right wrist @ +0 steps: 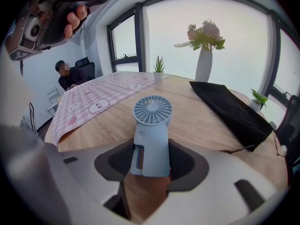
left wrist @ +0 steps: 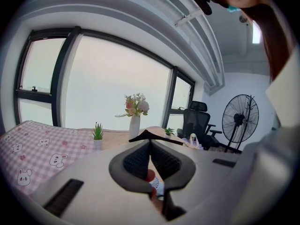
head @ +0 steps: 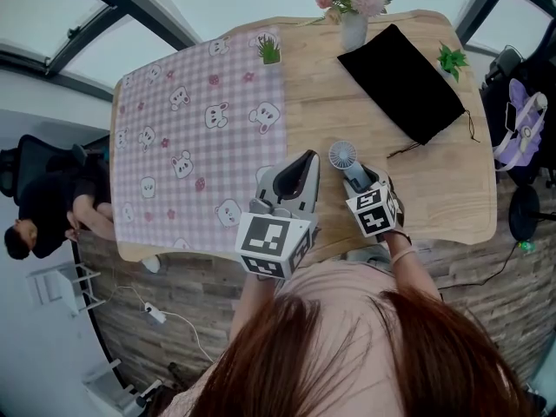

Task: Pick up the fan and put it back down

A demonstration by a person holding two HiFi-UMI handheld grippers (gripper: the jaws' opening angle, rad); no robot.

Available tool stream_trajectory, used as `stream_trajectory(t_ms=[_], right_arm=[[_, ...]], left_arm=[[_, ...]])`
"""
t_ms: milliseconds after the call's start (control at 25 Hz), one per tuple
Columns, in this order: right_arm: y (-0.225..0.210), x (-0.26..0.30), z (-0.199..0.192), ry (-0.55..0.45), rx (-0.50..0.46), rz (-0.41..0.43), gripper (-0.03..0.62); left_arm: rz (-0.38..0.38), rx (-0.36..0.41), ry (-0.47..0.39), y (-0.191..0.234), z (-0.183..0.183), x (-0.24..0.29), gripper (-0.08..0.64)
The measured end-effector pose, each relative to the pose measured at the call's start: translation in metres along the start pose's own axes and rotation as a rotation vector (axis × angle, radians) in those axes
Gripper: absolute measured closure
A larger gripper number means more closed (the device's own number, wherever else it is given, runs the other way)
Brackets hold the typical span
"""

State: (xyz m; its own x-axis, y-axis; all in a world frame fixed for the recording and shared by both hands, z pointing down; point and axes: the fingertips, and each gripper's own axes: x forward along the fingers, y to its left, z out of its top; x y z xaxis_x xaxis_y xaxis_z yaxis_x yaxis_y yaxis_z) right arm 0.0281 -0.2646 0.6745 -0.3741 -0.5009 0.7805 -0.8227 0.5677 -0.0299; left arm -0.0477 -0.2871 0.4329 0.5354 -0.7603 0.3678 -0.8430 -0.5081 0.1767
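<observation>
Fan (right wrist: 151, 130): blue, by counter's (right wrist: 206, 121) near edge, handle in right tongs (right wrist: 153, 156)
Right tongs: pinched on fan handle, both pads (right wrist: 121, 161) touching
Left tongs (left wrist: 150, 148): closed up, nothing in them, hanging above counter beside right

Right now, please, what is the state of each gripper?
Left gripper: closed, holding nothing.
Right gripper: closed on the handle of the blue fan.
</observation>
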Motion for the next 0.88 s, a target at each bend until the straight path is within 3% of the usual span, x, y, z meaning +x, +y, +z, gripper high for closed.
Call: stream_trajectory(t_ms=[880], right_arm=[[-0.003,-0.055,0.026,-0.165,0.045,-0.075,0.38]], left_arm=[[-0.032,0.036,-0.044,-0.025,0.008,-0.038,0.546]])
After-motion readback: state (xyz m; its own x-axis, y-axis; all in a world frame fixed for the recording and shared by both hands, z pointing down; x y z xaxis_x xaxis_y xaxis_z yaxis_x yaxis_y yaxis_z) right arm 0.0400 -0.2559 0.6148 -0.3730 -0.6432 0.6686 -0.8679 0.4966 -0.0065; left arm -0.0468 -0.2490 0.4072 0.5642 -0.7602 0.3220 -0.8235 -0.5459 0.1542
